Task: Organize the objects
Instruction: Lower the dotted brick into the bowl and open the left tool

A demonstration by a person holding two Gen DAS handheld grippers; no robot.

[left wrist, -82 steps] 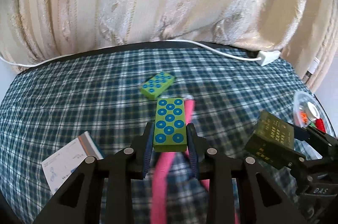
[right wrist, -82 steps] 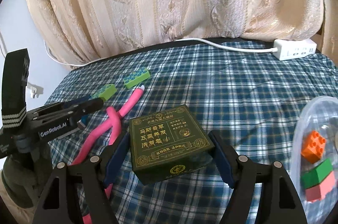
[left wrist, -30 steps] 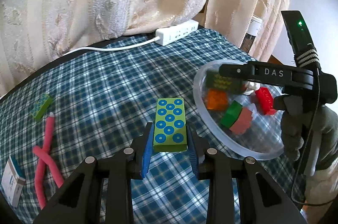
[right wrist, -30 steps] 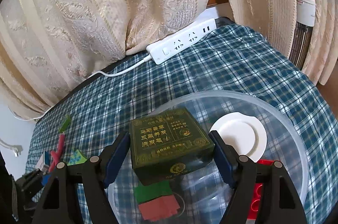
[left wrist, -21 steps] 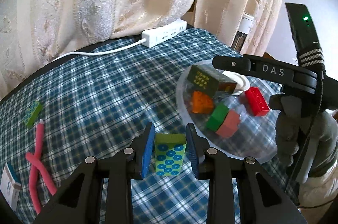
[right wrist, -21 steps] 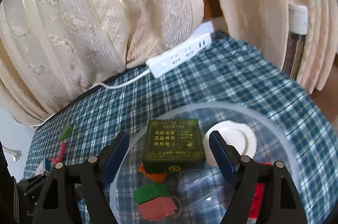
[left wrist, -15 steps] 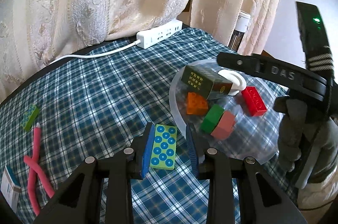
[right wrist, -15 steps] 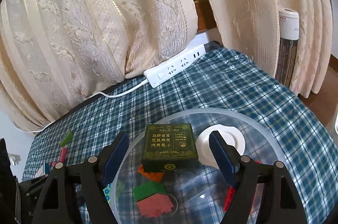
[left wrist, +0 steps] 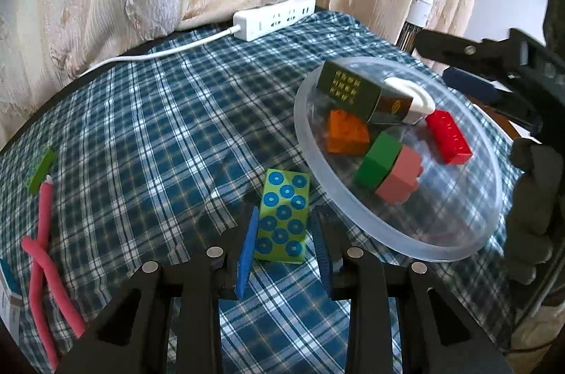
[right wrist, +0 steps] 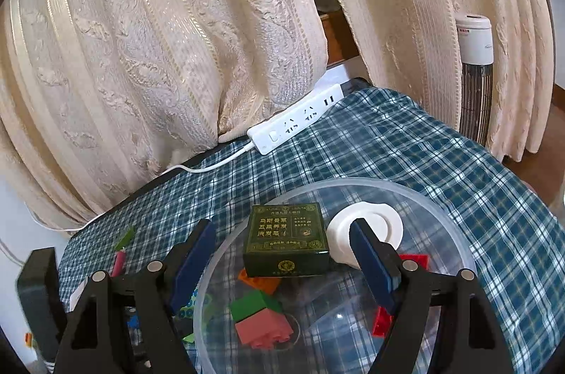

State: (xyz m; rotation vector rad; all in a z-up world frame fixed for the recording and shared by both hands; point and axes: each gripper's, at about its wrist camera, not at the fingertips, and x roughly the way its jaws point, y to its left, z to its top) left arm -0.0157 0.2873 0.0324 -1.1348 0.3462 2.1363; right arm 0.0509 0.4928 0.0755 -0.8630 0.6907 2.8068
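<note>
Two hand-held grippers released, left (left wrist: 284,245) straddling green block (left wrist: 283,216) beside bowl rim (left wrist: 356,215), right (right wrist: 282,262) over bowl.

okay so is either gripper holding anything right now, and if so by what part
Nothing is held. The left gripper is open around the green dotted block lying on the cloth; the right gripper is open above the dark green box in the bowl.

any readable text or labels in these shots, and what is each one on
Dark green cardboard box in the clear plastic bowl: gold Chinese characters, too small to quote reliably.
White tower heater by the curtain: red mark, unreadable.
White paper packet at the left edge: print blurred.
</note>
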